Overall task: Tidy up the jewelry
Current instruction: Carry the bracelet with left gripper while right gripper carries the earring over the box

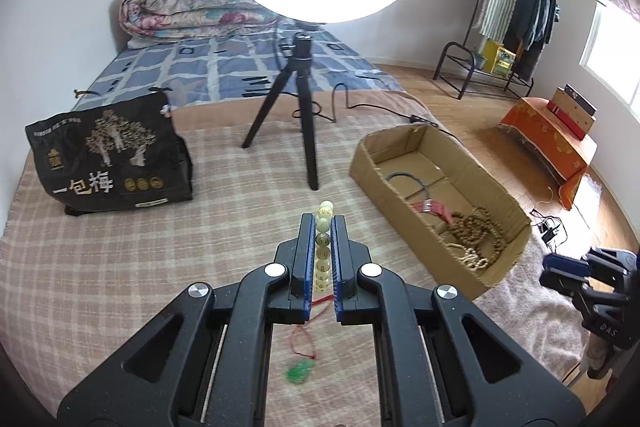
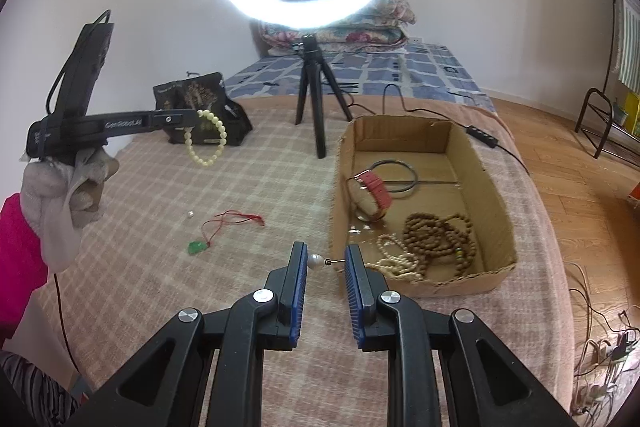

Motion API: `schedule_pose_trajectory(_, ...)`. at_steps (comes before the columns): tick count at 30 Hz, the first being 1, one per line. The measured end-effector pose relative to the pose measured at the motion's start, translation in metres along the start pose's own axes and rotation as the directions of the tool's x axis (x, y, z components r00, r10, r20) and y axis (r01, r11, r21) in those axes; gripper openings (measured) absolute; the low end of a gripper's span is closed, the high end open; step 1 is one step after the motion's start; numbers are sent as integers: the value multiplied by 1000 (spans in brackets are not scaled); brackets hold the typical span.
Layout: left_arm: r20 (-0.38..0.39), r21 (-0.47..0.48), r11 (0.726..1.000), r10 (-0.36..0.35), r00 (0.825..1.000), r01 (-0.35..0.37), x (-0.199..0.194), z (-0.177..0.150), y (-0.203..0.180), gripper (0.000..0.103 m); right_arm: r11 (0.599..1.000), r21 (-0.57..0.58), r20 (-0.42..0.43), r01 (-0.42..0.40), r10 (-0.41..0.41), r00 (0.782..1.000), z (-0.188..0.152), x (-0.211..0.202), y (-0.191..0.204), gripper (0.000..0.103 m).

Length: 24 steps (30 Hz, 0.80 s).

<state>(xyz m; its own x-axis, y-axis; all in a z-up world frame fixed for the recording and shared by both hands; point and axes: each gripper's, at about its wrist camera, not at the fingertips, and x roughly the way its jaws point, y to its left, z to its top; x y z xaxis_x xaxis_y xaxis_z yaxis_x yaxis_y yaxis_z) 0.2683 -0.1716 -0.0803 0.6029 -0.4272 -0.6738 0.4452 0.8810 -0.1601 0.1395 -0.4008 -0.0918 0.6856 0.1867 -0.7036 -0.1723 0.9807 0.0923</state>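
Note:
My left gripper [image 1: 323, 223] is shut on a pale bead bracelet [image 1: 323, 251] and holds it above the checked blanket; in the right wrist view the bracelet [image 2: 208, 139] hangs from the left gripper [image 2: 196, 117]. My right gripper [image 2: 326, 253] holds a pearl earring [image 2: 316, 262] between its jaws, pearl against the left finger, pin toward the right one, just left of the cardboard box [image 2: 496, 223]. The box holds brown beads [image 2: 436, 235], a cream bead strand, a red strap piece and a dark ring. A green pendant on red cord [image 2: 199, 247] lies on the blanket.
A ring light on a black tripod [image 2: 310, 87] stands behind the box. A black printed bag [image 1: 108, 159] sits at the left. A small white bead [image 2: 190, 214] lies on the blanket. Folded quilts lie at the back; a clothes rack [image 1: 512, 23] stands right.

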Motion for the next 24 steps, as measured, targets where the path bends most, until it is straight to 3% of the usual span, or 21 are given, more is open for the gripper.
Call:
schedule_pose_trajectory(16,2,81,988,-130,991,130,7,14,-86,5,997,64,36,38,-41,999,48,8,-65,18)
schedule_pose_trajectory(24,-11,92,980,-174,985,174,23,20,-116,5,997,38,47,66,-68,997,70,21,-79,18)
